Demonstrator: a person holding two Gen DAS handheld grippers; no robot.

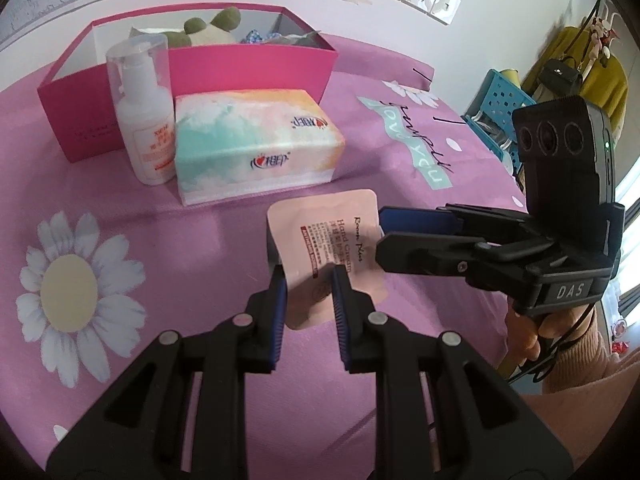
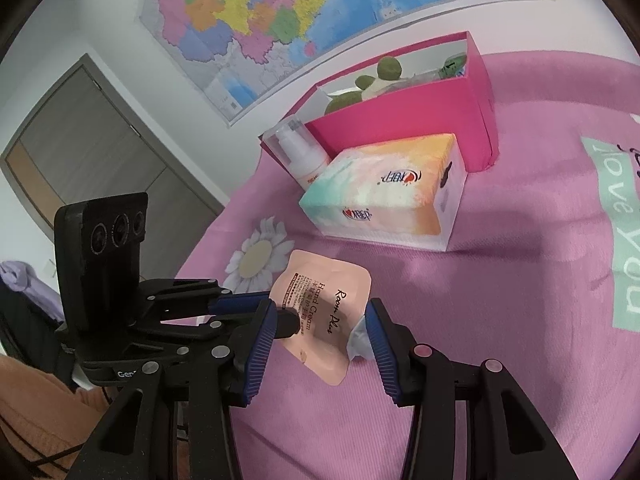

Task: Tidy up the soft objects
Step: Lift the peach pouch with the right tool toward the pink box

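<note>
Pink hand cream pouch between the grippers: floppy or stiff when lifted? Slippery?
The flat pink hand cream pouch probably flexes: its upper edge curls off the pink bedsheet. It looks thin, so likely light. The film has a smooth sheen, so it may slip between the ribbed blue pads. The left gripper and right gripper both look open around it.

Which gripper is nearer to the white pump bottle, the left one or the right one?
Left, though narrowly. The left gripper sits at the hand cream sachet, in front of the pump bottle. The right gripper straddles the same sachet from its far side, away from the bottle.
</note>
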